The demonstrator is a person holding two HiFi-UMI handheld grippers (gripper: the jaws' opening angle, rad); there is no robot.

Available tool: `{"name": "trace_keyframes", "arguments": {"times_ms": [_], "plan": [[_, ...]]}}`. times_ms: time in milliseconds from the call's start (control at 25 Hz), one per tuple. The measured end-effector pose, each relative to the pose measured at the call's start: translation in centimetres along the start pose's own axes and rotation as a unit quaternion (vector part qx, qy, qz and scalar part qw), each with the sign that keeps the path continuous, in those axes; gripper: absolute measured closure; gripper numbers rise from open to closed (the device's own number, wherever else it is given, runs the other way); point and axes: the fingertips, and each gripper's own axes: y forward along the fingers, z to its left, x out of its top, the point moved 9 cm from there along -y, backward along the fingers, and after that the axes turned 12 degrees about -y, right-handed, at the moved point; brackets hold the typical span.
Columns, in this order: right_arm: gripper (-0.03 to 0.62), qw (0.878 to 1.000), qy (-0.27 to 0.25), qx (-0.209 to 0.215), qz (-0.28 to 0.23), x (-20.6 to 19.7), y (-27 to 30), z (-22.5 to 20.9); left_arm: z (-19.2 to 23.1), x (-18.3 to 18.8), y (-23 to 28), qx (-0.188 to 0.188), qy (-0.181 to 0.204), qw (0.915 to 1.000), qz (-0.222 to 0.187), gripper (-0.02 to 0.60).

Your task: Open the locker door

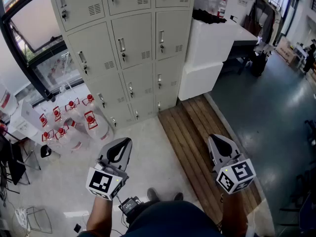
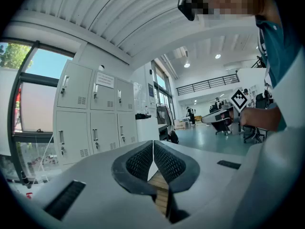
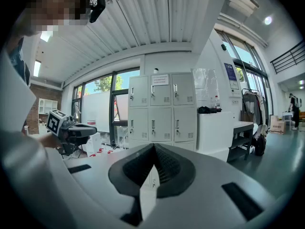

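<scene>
The grey locker bank (image 1: 128, 43) stands ahead with all doors closed, each with a small handle and lock. It also appears in the left gripper view (image 2: 90, 120) and the right gripper view (image 3: 162, 113). My left gripper (image 1: 126, 141) is held well back from the lockers, over the pale floor, and its jaws (image 2: 153, 143) are shut with nothing between them. My right gripper (image 1: 215, 138) hovers over the wooden decking, equally far from the doors, and is shut and empty (image 3: 153, 146). Each gripper shows in the other's view: the right gripper (image 2: 220, 116) and the left gripper (image 3: 71, 128).
Several clear water jugs with red caps (image 1: 69, 120) sit on the floor left of the lockers, by the window. A white box-like cabinet (image 1: 207, 48) adjoins the lockers on the right, with a desk and a dark bag (image 1: 258, 63) beyond. Wooden decking (image 1: 197, 137) runs along the floor.
</scene>
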Motion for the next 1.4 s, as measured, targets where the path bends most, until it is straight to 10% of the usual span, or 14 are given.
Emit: {"name": "trace_keyframes", "arguments": {"times_ms": [1400], "plan": [[0.557,0.999,0.017,-0.042,-0.008,0.7,3.5,3.5,5.8,-0.7,0.1,-0.042,-0.004,0.9991,-0.008,0.563]]}}
